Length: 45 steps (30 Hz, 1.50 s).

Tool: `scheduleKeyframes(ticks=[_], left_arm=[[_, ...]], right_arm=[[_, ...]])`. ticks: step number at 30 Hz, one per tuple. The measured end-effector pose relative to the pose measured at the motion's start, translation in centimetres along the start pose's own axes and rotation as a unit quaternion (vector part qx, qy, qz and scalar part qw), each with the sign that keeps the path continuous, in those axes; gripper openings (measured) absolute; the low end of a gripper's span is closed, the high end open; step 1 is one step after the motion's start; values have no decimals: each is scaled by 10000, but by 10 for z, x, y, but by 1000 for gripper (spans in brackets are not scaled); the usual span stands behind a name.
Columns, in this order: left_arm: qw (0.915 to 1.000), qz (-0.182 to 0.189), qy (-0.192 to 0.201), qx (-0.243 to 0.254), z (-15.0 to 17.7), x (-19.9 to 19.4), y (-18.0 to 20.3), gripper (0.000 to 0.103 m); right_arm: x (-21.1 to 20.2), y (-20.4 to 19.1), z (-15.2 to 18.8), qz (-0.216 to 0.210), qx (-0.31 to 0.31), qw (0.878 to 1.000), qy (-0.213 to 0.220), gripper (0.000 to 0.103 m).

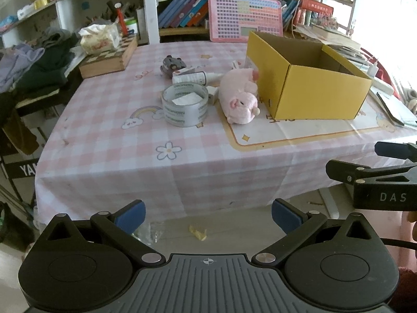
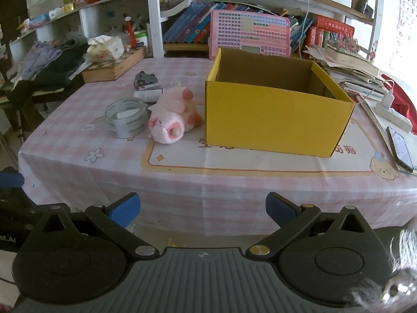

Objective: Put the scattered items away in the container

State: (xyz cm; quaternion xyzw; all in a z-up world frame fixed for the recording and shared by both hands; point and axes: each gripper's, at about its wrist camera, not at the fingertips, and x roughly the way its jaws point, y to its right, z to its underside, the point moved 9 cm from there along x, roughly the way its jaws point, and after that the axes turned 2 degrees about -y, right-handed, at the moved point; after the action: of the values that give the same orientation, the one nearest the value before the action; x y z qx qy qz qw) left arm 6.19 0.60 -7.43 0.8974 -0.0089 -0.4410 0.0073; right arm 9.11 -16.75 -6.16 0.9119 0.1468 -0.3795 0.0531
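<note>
Yellow cardboard box (image 2: 276,122) empty; pink plush pig (image 2: 173,120), clear tape roll (image 2: 127,121) at its nine o'clock, unpacked; left gripper (image 1: 207,215), right gripper (image 2: 202,207) spread, holding nothing.

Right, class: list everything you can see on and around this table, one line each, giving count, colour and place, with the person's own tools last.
Cardboard box: one, yellow, open, on the table's right half.
Plush pig: one, pink, lying just left of the box.
Tape roll: one, clear, left of the pig.
Small tube: one, white, behind the tape.
Toy car: one, grey, behind the tube.
Chessboard box: one, wooden, far left corner.
Tissue pack: one, pale, on the chessboard box.
Phone: one, dark, right edge.
Tablecloth: one, pink checked.
Left gripper: open, empty.
Right gripper: open, empty.
</note>
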Motion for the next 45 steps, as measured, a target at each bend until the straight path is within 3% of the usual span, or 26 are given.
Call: scheduleKeyframes(ticks=[45], left_arm=[[9997,168,97,-122,1,-5,-8,103]], right_arm=[[0,-10,-2,-146,-33,9999,-9,101]])
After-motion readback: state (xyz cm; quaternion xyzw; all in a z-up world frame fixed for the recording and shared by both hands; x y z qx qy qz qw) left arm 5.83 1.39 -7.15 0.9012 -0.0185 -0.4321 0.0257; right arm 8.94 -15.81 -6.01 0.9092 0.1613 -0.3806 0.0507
